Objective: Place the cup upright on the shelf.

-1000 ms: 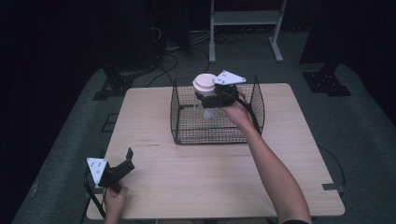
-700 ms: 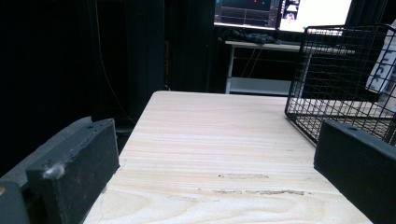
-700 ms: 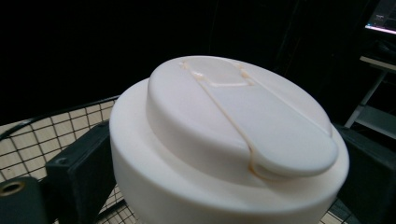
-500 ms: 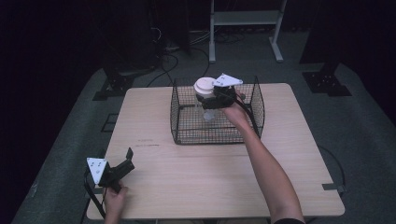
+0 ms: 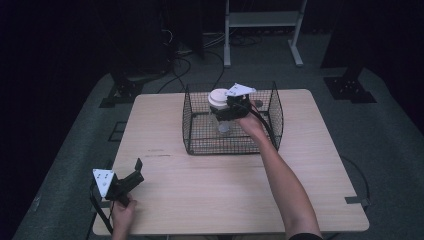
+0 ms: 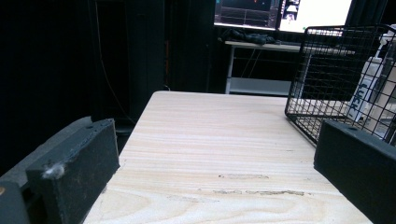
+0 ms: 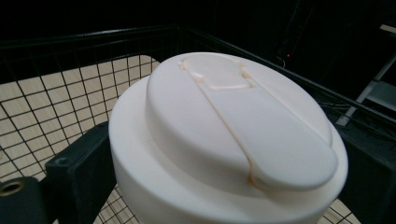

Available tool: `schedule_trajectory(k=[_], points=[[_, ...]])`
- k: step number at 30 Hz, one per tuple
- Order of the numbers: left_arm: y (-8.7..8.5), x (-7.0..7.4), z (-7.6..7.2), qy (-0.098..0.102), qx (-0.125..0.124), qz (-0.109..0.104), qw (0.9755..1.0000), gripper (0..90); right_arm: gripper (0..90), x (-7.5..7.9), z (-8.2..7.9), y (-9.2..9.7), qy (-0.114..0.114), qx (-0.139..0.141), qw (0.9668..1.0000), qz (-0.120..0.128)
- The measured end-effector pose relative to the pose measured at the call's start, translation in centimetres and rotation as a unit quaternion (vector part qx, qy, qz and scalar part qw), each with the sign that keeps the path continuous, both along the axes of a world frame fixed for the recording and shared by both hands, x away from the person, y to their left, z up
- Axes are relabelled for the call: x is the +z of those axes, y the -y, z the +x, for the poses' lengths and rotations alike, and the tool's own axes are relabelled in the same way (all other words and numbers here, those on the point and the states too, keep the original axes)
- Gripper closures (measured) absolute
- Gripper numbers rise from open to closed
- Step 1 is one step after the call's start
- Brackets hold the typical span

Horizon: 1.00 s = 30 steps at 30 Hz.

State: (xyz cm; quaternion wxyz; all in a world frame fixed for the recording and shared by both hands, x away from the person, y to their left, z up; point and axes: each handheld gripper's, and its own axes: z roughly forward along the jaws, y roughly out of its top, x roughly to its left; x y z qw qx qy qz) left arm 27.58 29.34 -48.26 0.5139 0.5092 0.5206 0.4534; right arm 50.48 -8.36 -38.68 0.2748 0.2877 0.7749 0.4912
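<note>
The right gripper (image 5: 226, 107) is clamped on a white-lidded cup (image 5: 218, 98), holding it inside the wire basket (image 5: 231, 145) at twelve o'clock on the table (image 5: 220, 190). At eight o'clock, the left gripper (image 5: 134, 172) rests with jaws apart, gripping nothing.

Pale wood-grain desk (image 5: 210, 185); black wire-grid basket (image 5: 200, 142); cream-white lid (image 7: 229, 135) inside that basket; black claws.
</note>
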Motion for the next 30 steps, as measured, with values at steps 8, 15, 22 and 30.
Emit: schedule_trajectory(k=[8, 15, 22, 30], points=[[0.1, 0.0, 0.0, 0.0, 0.001, 0.002, 1.0, 0.0, 4.1, 0.1, -0.1, 0.8, -0.013, 0.0, 0.9999, 0.001], [0.1, 0.0, 0.0, 0.0, 0.001, 0.002, 1.0, 0.0, 3.9, 0.2, -0.1, 1.0, -0.017, -0.003, 0.9998, 0.001], [0.1, 0.0, 0.0, -0.001, 0.001, 0.005, 1.0, 0.0, 3.5, 0.4, -0.2, 0.9, -0.016, -0.008, 0.9998, -0.008], [0.1, 0.0, 0.0, -0.001, 0.001, 0.006, 1.0, 0.0, 2.0, 0.7, -0.2, 1.2, -0.019, -0.011, 0.9997, 0.006]])
